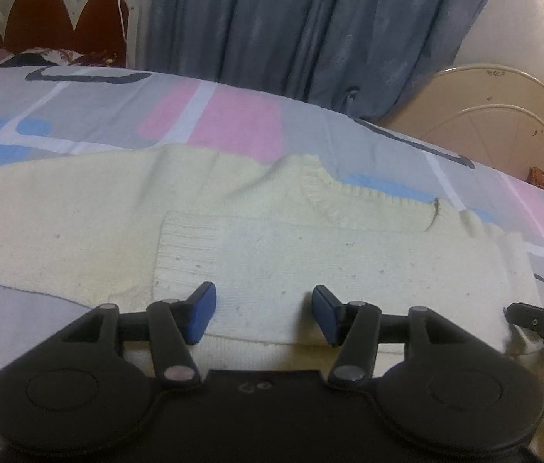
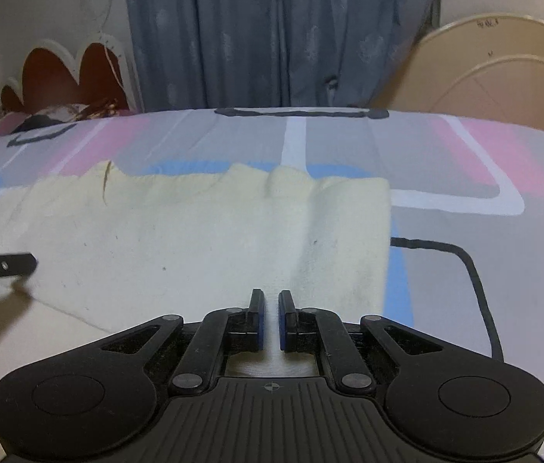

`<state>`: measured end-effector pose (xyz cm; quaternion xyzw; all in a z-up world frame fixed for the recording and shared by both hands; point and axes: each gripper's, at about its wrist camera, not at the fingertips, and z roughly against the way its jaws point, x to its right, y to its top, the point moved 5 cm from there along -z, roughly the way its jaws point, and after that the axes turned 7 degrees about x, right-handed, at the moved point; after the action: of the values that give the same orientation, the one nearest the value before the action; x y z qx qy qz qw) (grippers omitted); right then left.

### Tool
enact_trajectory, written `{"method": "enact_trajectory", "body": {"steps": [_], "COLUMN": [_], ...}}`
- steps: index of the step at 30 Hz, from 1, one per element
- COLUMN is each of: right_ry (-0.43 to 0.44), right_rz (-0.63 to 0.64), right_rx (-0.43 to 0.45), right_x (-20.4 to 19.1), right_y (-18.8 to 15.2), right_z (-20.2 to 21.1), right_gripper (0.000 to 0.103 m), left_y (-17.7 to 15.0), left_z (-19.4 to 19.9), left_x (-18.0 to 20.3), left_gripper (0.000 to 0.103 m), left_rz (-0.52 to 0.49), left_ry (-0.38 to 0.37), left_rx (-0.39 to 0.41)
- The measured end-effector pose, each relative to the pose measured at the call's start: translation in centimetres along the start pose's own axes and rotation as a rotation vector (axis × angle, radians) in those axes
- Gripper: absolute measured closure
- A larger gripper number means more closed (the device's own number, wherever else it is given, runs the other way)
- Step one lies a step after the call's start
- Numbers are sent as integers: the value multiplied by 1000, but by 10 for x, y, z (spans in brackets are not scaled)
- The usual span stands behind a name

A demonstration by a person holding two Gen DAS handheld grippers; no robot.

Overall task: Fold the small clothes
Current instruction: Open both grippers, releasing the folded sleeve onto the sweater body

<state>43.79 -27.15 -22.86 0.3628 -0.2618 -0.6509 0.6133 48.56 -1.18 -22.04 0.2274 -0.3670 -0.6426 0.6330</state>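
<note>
Sweater [image 1: 310, 254], pale yellow knit, lies flat on the bed [image 1: 90, 108], on the patterned sheet with pink, blue and grey blocks. It looks part folded: a ribbed cuff and sleeve are laid across the body, neckline up toward the far side, so the width is already taken in. My left tool [image 1: 263, 314] sits over the near hem with its blue pads spread apart, nothing between them, hovering above the knit rather than pinching it. I judge that is a let-go, so the cloth stays where it lies. My right tool [image 2: 270, 320] is at the other end of the near edge, jaws almost pressed together. A thin strip of knit shows in the gap, but I cannot tell if the pads really nip it. Both tools sit at the hem corners, which suits lifting the bottom edge toward the neckline for the next fold. Curtain [image 2: 279, 34] and headboard [image 1: 59, 15] sit behind, clear of the work.
</note>
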Motion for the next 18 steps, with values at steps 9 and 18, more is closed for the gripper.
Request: {"method": "enact_trajectory", "body": {"steps": [9, 18], "right_ry": [63, 149], "right_rz": [13, 25], "right_rx": [-30, 18], "right_x": [-32, -89], "right_y": [-4, 16], "right_z": [6, 33], "right_gripper": [39, 39], "left_y": [3, 14], "left_z": [22, 68], "left_x": [7, -35], "left_gripper": [44, 35], "left_rz": [-27, -14], "left_ry": [53, 92], "left_rx": [-18, 18]}}
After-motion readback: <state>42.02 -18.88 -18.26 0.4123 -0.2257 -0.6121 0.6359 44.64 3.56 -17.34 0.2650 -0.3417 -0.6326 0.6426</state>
